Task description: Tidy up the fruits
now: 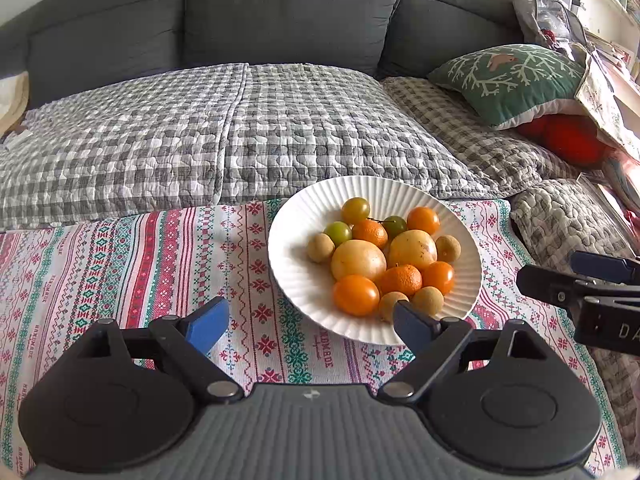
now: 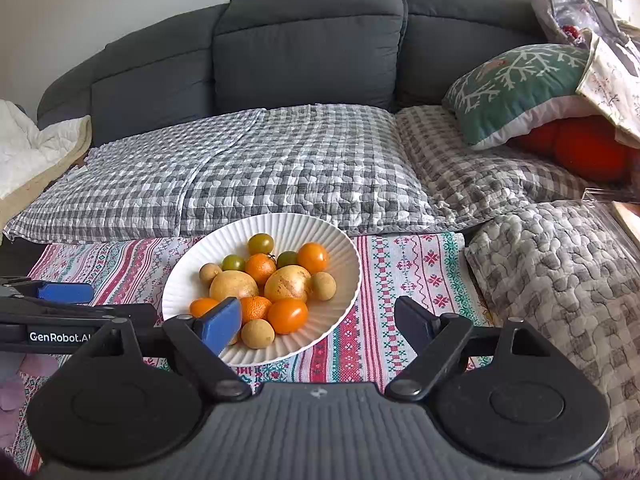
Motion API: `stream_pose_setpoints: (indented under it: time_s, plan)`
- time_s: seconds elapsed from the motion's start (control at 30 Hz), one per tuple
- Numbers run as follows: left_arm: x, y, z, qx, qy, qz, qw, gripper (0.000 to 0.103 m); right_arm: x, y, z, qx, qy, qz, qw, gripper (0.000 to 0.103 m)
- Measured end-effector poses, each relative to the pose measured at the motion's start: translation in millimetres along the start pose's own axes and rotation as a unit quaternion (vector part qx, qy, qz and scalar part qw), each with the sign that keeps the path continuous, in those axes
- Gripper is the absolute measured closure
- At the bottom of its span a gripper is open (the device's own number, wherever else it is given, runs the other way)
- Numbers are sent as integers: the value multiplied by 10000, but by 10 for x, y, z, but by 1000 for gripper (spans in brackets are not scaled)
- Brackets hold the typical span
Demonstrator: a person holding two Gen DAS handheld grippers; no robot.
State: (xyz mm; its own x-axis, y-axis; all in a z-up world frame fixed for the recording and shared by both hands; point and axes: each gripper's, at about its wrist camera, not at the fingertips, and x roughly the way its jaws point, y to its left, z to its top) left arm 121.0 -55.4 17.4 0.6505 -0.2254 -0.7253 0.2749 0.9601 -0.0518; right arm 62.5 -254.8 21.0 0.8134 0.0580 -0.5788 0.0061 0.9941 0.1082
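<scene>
— Where's the fruit?
— All piled in the white plate [image 1: 292, 276] on the patterned cloth [image 1: 120, 264], in front of the grey sofa [image 2: 304, 40].
— And the grippers?
— The left gripper [image 1: 310, 322] and the right gripper [image 2: 320, 322] hover near the plate, jaws spread wide, holding nothing.

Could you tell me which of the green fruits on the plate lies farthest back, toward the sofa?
It is the olive-green tomato nearest the white plate's far rim. The other two green ones lie closer in, flanking a mandarin.
</scene>
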Motion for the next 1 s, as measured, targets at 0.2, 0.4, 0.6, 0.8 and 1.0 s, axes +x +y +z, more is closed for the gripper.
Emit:
stream_pose_setpoints:
  time_s: [0.2,0.4,0.6,0.8,1.0]
  plan:
    - [-228,45,-258,-125,72,75,9999,9,-164,77,-134,136,121,-49,9998,18]
    - [-424,70,-456,-203,341,255,9989,8,-265,202,-271,171,354,-294,9988,12]
    - [-571,56,-599,-139,431,645,9969,8,-304,287,-408,276,610,-556,9962,6]
    - [-653,35,-710,-139,532,942,9940,8,-370,437,-553,-29,726,-774,9943,1]
    - [-716,-5,-723,-269,563,993,9931,8,-405,476,-569,-39,750,-733,9945,1]
